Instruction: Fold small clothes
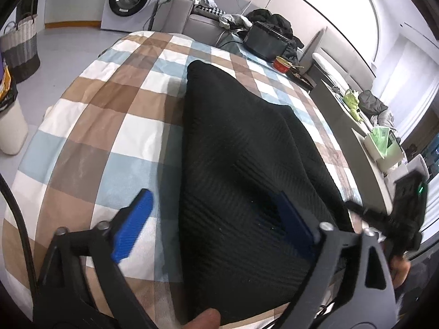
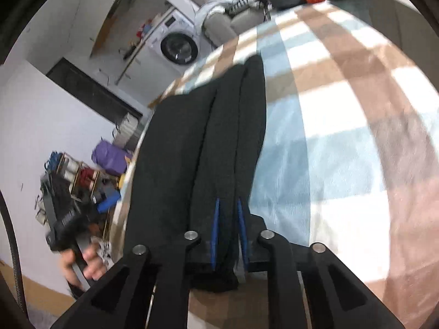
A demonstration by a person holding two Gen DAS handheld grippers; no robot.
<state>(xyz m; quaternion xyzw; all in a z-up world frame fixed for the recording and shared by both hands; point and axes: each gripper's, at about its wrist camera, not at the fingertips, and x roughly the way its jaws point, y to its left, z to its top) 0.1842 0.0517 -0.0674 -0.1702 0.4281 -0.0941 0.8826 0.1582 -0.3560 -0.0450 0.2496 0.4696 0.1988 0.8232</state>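
Two claws work one black garment [image 1: 241, 164] spread on a checked cloth [image 1: 90, 126] over the table. On the left, the left claw [image 1: 216, 227] stands wide, its blue pads [image 1: 134, 224] well apart and gripping nothing; one pad hangs over bare checked cloth, the other over the knit, so the garment's near edge lies between and below the jaws, untouched as far as I can tell. From that claw the black cloth runs forward and away, narrowing toward the far end of the table. Moving right, the right claw [image 2: 229, 233] is nearly closed on a fold of the same garment [image 2: 208, 142], the cloth bunched between its blue pads [image 2: 215, 233] and hanging a little below them. The garment's long axis points straight ahead of this claw, with ridges running lengthwise. My guess is that the right claw, already holding, leads the next fold, while the left must close on the near edge first.
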